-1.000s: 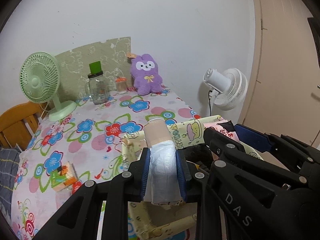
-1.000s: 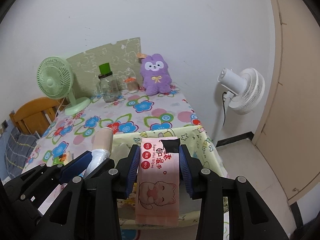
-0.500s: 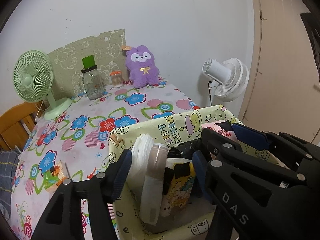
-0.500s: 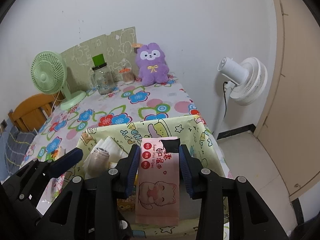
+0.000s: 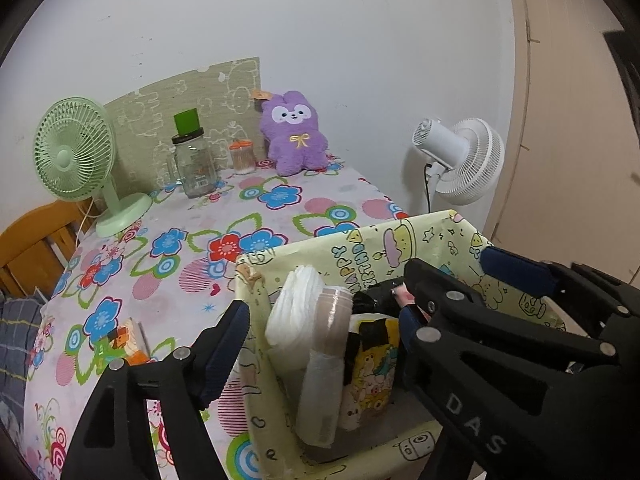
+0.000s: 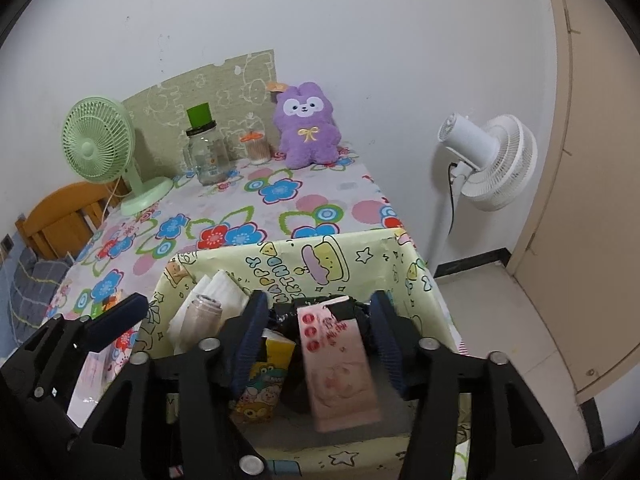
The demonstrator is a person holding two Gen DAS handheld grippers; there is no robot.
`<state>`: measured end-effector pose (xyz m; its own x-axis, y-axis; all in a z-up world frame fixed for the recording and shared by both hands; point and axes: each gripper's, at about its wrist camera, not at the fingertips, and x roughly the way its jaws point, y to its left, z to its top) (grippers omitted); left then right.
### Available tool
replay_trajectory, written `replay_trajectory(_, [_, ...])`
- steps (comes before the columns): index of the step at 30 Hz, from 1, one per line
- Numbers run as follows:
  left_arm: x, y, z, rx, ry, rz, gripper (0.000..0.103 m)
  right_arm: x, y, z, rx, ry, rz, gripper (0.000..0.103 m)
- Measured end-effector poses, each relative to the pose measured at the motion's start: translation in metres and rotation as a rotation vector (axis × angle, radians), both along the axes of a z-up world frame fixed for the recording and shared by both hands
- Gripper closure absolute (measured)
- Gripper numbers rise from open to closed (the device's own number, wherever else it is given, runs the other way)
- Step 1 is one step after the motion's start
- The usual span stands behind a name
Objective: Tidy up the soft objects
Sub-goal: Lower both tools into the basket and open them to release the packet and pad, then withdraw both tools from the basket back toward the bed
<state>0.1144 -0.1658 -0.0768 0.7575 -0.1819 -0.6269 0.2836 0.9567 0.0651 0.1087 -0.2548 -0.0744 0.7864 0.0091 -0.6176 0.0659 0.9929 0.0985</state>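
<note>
Left gripper (image 5: pixel 320 336): jaws spread wide and just been opening; the wrapped roll stands between the pads, touched by neither. One pad is outside the box's left wall, the other over its middle.
Right gripper (image 6: pixel 320 332): jaws parted and just been opening; the pink wipes pack sits between the pads with a gap on either side, let go.
Wrapped roll (image 5: pixel 326 360): beige tube in clear film, upright and slightly tilted, in the left part of the box, touching the white pads.
White pads (image 5: pixel 294 312): folded stack standing against the box's left wall.
Pink wipes pack (image 6: pixel 340 364): on end in the right part of the box, blurred, a black tab at its top.
Yellow cartoon pack (image 6: pixel 264 376): upright in the middle of the box, between the roll and the pink pack.
Black bag (image 5: pixel 370 300): crumpled, behind the yellow pack; details hard to make out.
Box (image 6: pixel 304 260): pale yellow, cartoon print, open top, at the near right corner of the tabletop.
Tabletop (image 5: pixel 248 216): covered in a flowered cloth.
Far edge: green fan (image 5: pixel 76 148) at the left corner, then glass jar (image 5: pixel 194 164), small orange-lidded pot (image 5: pixel 242 156), purple plush (image 5: pixel 294 132).
Near left edge: small orange and green packet (image 5: pixel 128 340), apart from the box.
Beyond the right edge: white fan (image 6: pixel 488 160) on the floor.
</note>
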Motion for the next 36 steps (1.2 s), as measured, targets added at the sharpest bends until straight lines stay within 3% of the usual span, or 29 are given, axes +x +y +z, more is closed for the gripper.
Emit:
replay_trajectory(4, [-0.004, 0.004, 0.003, 0.004, -0.011, 0.01, 0.018, -0.005, 0.002, 0.004, -0.017, -0.013, -0.007, 0.038])
replay_trajectory(6, [-0.006, 0.007, 0.004, -0.009, -0.009, -0.001, 0.011, -0.008, 0.003, 0.006, -0.021, -0.021, -0.004, 0.027])
replay_trajectory(8, [-0.01, 0.009, 0.007, -0.018, -0.019, -0.006, 0.008, -0.012, 0.005, 0.008, -0.007, -0.03, 0.006, 0.023])
replay_trajectory(27, [-0.036, 0.036, 0.021, -0.036, -0.059, 0.005, 0.001, -0.042, 0.032, 0.027, -0.043, -0.087, 0.005, 0.008])
replay_trajectory(36, [-0.049, 0.061, 0.026, -0.042, -0.078, 0.026, 0.0, -0.055, 0.056, 0.032, -0.048, -0.109, 0.025, 0.006])
